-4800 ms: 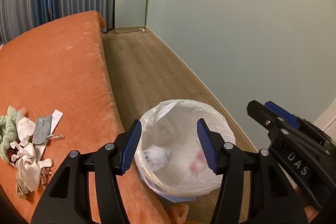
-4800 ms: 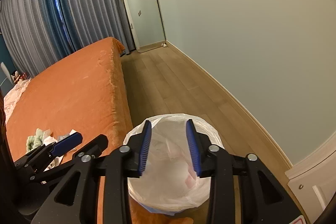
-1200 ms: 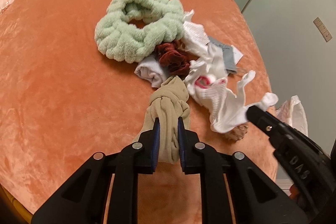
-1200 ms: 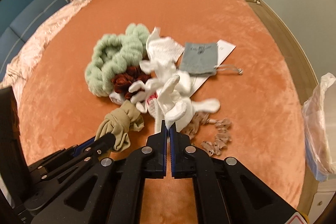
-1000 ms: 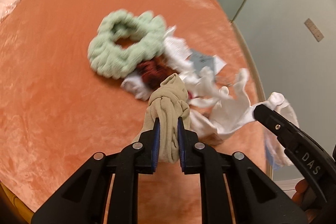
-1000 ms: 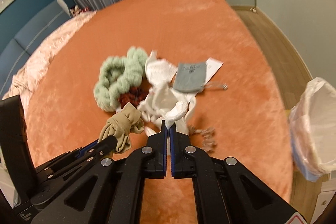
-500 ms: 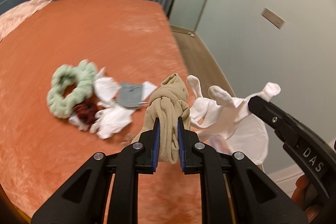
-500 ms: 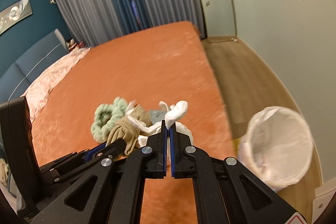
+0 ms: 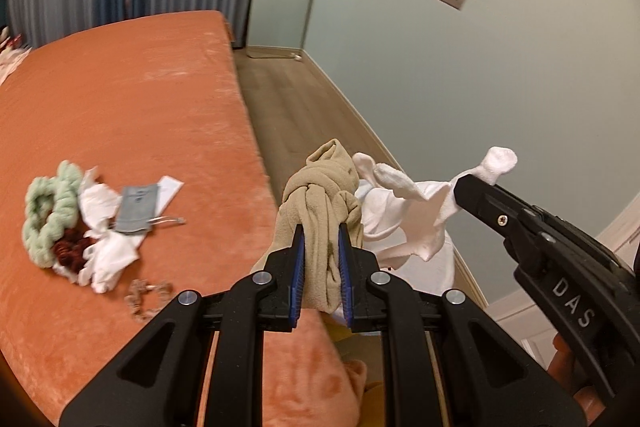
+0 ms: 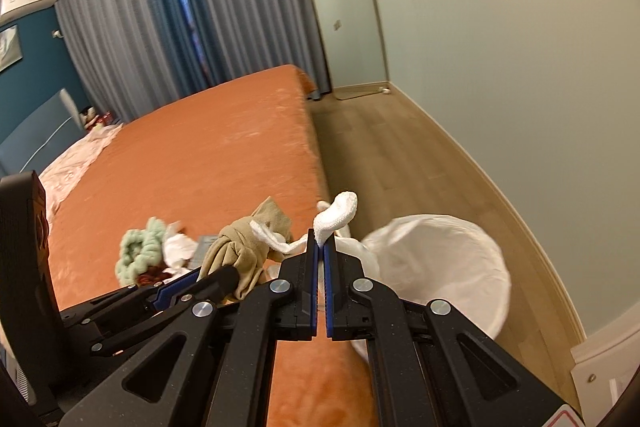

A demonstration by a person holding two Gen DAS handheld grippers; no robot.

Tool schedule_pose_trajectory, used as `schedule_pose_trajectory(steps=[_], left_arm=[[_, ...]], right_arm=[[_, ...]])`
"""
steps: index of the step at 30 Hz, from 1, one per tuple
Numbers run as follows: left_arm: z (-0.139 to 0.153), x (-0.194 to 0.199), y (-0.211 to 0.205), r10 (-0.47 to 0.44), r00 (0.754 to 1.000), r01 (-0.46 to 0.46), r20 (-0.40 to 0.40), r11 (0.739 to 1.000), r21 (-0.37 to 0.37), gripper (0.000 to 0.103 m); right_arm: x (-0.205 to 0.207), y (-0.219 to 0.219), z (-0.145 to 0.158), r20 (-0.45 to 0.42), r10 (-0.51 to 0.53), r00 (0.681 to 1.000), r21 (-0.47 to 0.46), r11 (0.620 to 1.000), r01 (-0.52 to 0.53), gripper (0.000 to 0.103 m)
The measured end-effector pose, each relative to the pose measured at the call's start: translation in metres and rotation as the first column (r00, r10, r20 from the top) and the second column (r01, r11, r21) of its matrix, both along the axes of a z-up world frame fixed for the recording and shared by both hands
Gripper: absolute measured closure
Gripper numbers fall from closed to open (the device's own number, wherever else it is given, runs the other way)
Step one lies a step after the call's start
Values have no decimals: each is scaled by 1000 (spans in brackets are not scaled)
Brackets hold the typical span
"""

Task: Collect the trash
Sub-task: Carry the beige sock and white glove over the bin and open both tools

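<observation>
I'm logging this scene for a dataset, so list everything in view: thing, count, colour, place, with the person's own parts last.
knotted stocking: one, beige, clamped in the left gripper
white cloth: one, white, pinched in the right gripper
bin liner: one, white, on the floor beside the bed
bed cover: one, orange, left half of the view
fluffy scrunchie: one, pale green, on the bed
small scrunchie: one, dark red, beside the green one
pouch: one, grey, on the bed
mirror: one, leaning on the far wall
curtains: grey and blue, behind the bed
left gripper: black, blue pads
right gripper: black, blue pads
</observation>
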State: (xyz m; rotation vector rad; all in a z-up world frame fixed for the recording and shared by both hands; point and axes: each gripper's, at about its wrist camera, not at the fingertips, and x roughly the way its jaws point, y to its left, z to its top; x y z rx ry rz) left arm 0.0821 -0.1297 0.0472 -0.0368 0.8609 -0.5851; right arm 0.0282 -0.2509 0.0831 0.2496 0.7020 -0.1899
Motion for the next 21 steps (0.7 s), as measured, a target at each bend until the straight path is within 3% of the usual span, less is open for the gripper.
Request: schedule_pose_trajectory(steps=[21], left_arm=[[-37,4,-100,-129,989,132,-67,990,46,88]], right_arm=[[-18,-90,-39,-79,-139,987,1,990,139,100]])
